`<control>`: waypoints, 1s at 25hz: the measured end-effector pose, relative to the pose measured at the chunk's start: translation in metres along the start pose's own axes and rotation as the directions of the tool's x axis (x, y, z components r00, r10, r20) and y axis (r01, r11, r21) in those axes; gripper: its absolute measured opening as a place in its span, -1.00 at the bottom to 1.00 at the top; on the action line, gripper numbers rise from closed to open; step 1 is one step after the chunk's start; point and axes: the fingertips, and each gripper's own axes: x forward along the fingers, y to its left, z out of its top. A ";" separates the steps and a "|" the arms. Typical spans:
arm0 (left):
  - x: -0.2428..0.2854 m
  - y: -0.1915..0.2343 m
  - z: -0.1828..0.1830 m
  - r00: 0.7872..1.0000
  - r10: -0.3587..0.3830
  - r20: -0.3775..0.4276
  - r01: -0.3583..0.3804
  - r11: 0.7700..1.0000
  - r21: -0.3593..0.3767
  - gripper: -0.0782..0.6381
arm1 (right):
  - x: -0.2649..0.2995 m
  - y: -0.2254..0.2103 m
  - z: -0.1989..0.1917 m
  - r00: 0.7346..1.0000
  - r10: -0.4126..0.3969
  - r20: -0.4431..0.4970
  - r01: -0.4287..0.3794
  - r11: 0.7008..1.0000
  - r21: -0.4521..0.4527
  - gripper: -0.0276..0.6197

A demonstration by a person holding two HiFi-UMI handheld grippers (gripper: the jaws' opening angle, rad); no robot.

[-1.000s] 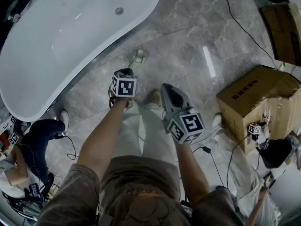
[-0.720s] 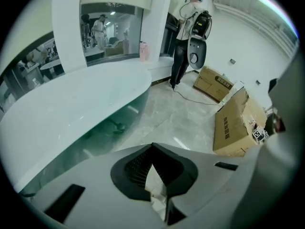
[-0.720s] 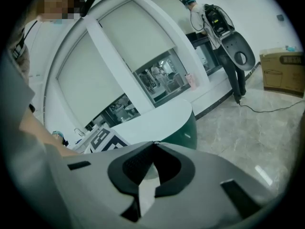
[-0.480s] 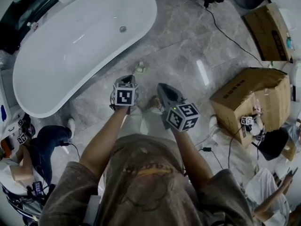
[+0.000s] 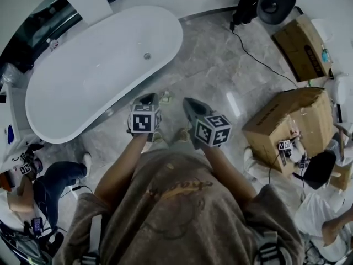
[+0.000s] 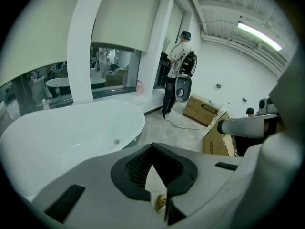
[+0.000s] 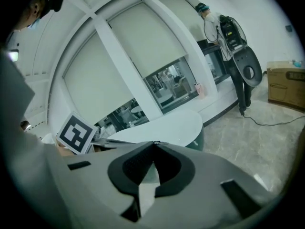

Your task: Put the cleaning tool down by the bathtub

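The white oval bathtub fills the upper left of the head view. On the grey marble floor just off its right side lies a small pale cleaning tool, with nothing touching it. My left gripper hangs well above the floor near the tool, jaws shut and empty. My right gripper is beside it to the right, also shut with nothing held. In the left gripper view the closed left gripper points at the bathtub. The right gripper faces the bathtub's far end and the window.
An open cardboard box stands right of my legs and another box lies further back. A black cable runs to a dark machine. One person crouches at lower left; another stands by the window.
Both grippers have risen away from the floor, the left more than the right, and the view has lifted with them. The cleaning tool stays on the floor by the tub.
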 end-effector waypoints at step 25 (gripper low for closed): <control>-0.185 -0.036 0.118 0.825 -0.331 0.458 0.242 0.939 0.243 -0.75 | -0.087 0.122 0.124 0.909 0.333 0.251 -0.228 0.901 -0.369 -0.92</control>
